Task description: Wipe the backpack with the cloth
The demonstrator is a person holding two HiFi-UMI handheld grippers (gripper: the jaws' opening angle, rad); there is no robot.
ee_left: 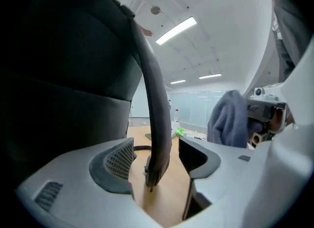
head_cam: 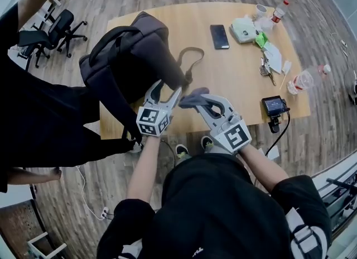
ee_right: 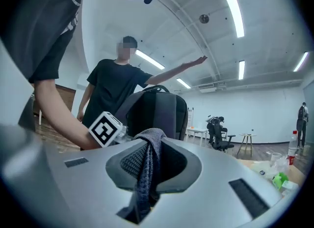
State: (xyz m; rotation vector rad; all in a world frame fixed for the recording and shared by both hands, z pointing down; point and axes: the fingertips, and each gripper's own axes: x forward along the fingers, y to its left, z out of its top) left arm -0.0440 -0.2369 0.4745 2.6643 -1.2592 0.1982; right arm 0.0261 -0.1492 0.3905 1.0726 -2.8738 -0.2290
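A dark grey backpack (head_cam: 131,57) stands upright on the left part of the wooden table (head_cam: 240,90), and its strap (head_cam: 189,57) loops out to the right. My left gripper (head_cam: 167,91) is at the bag's near right corner, open. In the left gripper view the strap (ee_left: 156,124) hangs between the pads (ee_left: 117,160) with a gap on each side. My right gripper (head_cam: 202,101), just to the right, is shut on a grey cloth (head_cam: 192,97). In the right gripper view the cloth (ee_right: 147,168) is pinched between the jaws, with the backpack (ee_right: 154,111) straight ahead.
On the table lie a black phone (head_cam: 219,36), a white box (head_cam: 243,29), two bottles (head_cam: 305,79), keys (head_cam: 265,68) and a small black device (head_cam: 274,106) at the near edge. A person in black (head_cam: 44,124) stands at the table's left. Office chairs (head_cam: 50,34) are beyond.
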